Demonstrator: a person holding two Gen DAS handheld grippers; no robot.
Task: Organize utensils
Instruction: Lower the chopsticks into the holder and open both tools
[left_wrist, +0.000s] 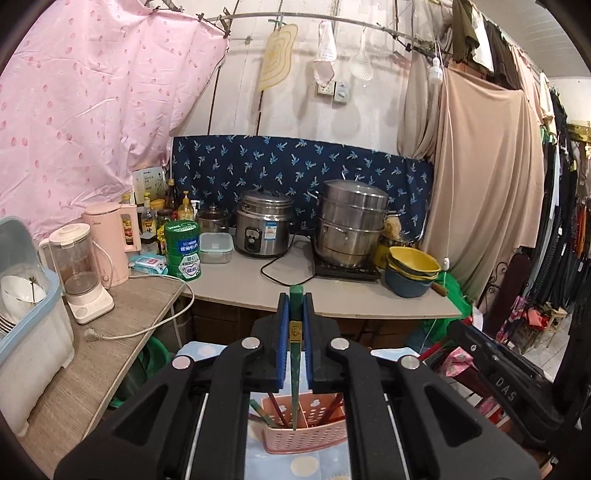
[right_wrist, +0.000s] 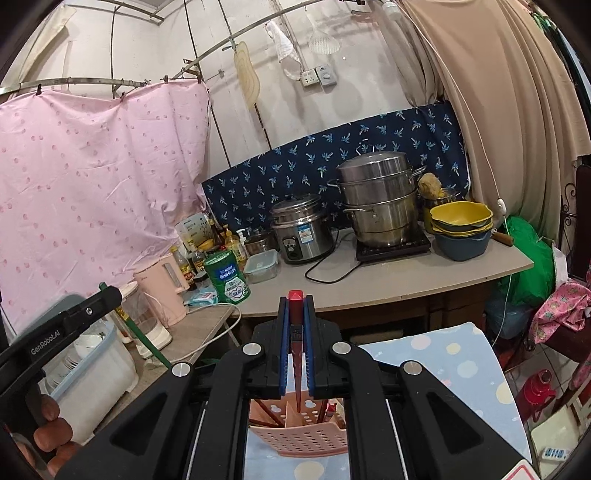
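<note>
The left gripper (left_wrist: 295, 325) clamps its blue pads on 1 slim green chopstick (left_wrist: 296, 354), tapered tip hanging low in the frame over the perforated pink plastic holder (left_wrist: 306, 435). The right gripper (right_wrist: 295, 328) pinches 1 red chopstick (right_wrist: 296, 354) above the same holder (right_wrist: 299, 439). A dotted pale-blue cloth (right_wrist: 450, 362) lies beneath; steel pots (left_wrist: 351, 225) crowd the counter (left_wrist: 258, 288) upper centre.

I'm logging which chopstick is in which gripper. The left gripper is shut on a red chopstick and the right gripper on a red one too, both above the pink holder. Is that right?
Not quite. The left gripper is shut on a green chopstick, as the left wrist view shows. The rest holds: the right gripper is shut on a red chopstick, and both are above the pink holder.
</note>
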